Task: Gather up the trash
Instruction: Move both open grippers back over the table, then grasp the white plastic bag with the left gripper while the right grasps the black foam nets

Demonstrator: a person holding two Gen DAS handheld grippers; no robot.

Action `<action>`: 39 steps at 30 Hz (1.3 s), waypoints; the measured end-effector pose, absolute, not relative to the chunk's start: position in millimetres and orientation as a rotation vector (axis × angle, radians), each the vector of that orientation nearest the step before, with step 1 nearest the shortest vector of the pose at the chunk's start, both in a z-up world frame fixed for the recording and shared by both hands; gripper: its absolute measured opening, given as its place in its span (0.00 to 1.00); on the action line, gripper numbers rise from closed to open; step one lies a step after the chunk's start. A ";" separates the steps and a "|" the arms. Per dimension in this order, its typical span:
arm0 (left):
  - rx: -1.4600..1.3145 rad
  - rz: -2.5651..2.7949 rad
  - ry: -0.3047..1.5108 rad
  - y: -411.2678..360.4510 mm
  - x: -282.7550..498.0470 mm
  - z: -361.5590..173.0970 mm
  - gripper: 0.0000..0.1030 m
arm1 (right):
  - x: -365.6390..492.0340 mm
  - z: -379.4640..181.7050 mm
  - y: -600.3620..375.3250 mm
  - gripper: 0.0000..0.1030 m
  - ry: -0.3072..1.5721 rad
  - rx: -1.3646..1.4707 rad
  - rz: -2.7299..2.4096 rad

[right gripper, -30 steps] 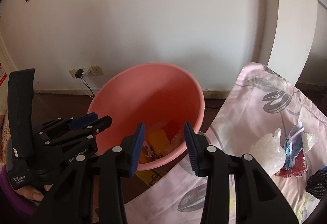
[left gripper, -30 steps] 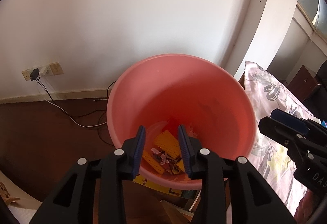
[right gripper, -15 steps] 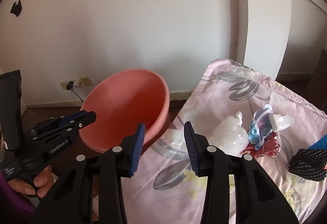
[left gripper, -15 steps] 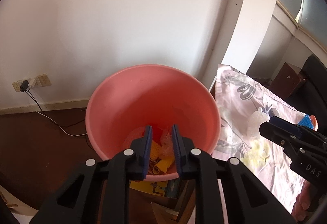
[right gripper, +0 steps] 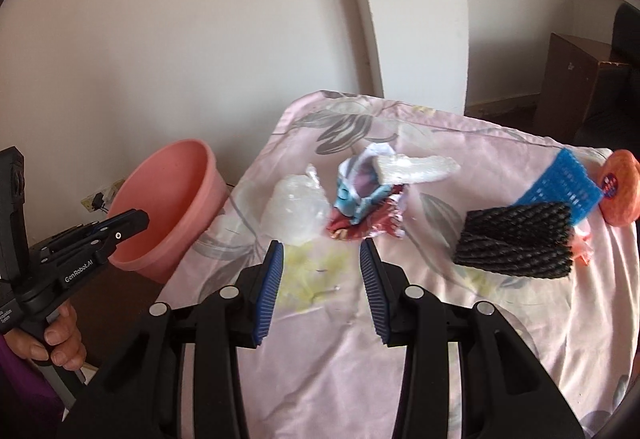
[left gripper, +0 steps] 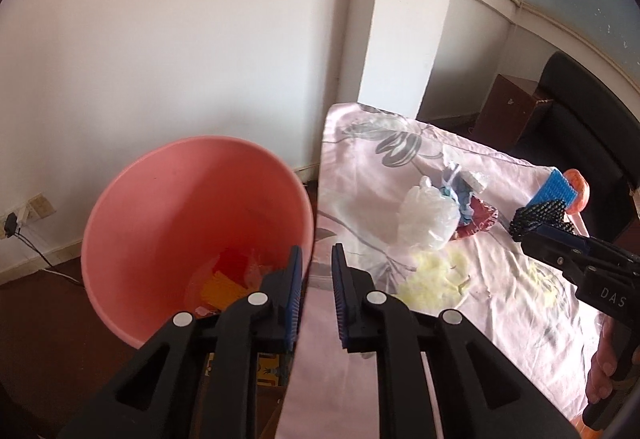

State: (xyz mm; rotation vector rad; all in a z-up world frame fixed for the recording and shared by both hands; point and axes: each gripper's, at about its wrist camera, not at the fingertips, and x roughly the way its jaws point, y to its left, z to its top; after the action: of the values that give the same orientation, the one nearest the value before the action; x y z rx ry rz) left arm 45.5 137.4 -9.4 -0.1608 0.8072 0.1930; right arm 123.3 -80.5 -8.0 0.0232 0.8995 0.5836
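- Right gripper (right gripper: 320, 279): jaws half open, empty, aimed at clear plastic bag (right gripper: 294, 213) mid-frame, presumably next pick.
- Left gripper (left gripper: 314, 297): jaws narrowly parted, empty, beside pink bin (left gripper: 192, 239) lower left.

A pink plastic bin (left gripper: 192, 207) stands on the floor, touching the left edge of the tabletop's flowered pink cloth (right gripper: 420, 339); yellow and red scraps (left gripper: 224, 279) lie at its bottom. On the cloth, a crumpled clear plastic bag (right gripper: 294, 213) sits just beside a pile of blue, white and red wrappers (right gripper: 364, 199). Farther right lies a black foam net sleeve (right gripper: 516, 239), touching a blue net sleeve (right gripper: 564, 183), with an orange round thing (right gripper: 622, 187) at the cloth's far edge.
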 end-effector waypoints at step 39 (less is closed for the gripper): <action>-0.085 -0.010 0.906 68.9 138.9 -52.7 0.18 | 161.2 -53.9 -218.3 0.48 1.102 0.608 0.296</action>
State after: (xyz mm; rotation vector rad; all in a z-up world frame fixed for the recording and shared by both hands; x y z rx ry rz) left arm 138.9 68.9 -52.7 -0.0846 0.9056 -0.0099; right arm 161.2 -218.3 -53.9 0.6083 1.1019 0.2958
